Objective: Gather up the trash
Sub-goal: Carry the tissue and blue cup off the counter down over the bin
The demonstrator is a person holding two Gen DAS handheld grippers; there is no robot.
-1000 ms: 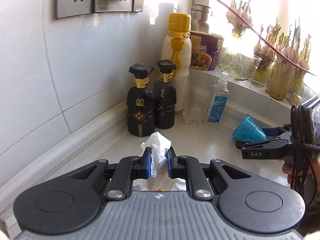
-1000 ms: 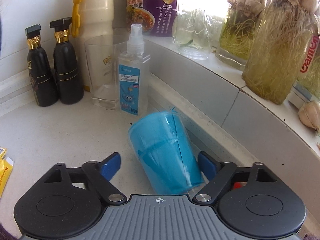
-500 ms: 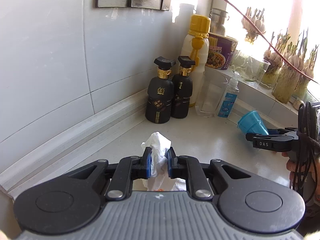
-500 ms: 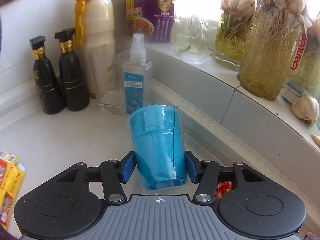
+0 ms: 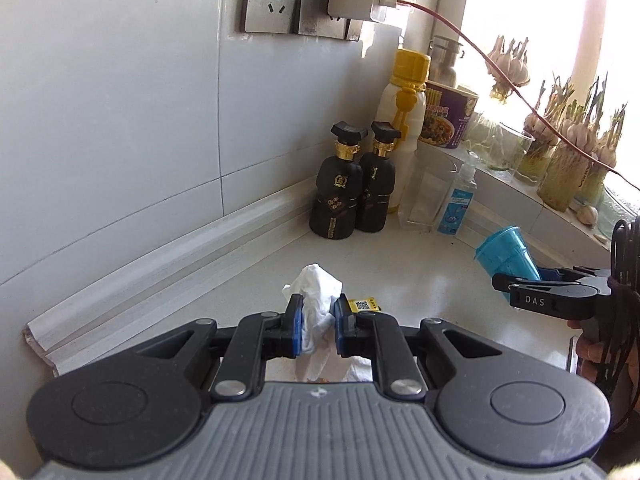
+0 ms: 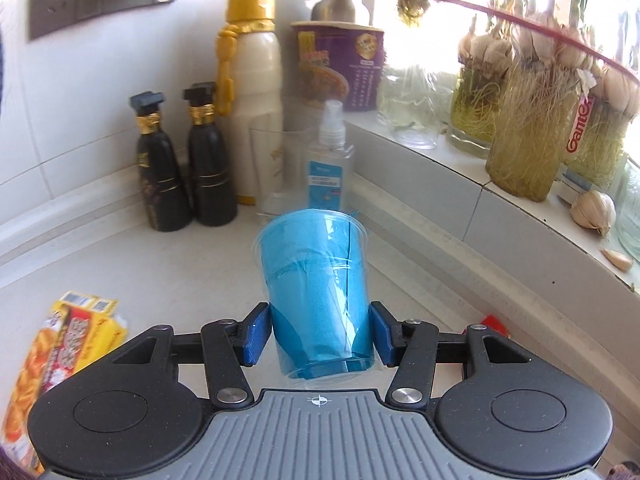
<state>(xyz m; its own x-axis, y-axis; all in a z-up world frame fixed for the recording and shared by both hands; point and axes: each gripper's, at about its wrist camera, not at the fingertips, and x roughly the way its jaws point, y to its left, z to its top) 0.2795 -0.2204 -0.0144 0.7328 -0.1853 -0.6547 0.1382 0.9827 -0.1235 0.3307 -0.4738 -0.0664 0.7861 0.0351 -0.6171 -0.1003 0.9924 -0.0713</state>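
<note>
left wrist view: left gripper (image 5: 316,322) is clamping crumpled tissue (image 5: 318,308)
right wrist view: right gripper (image 6: 318,332) is squeezing blue cup (image 6: 316,284) above counter (image 6: 160,272)
remaining: yellow wrapper (image 6: 60,352) is lying uncollected; no bin showing

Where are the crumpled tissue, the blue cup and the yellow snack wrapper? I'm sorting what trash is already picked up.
crumpled tissue (image 5: 318,300), left wrist view, its bunched middle between the fingers.
blue cup (image 6: 316,280), right wrist view, its side wall.
yellow snack wrapper (image 6: 60,344), right wrist view, its printed face.
</note>
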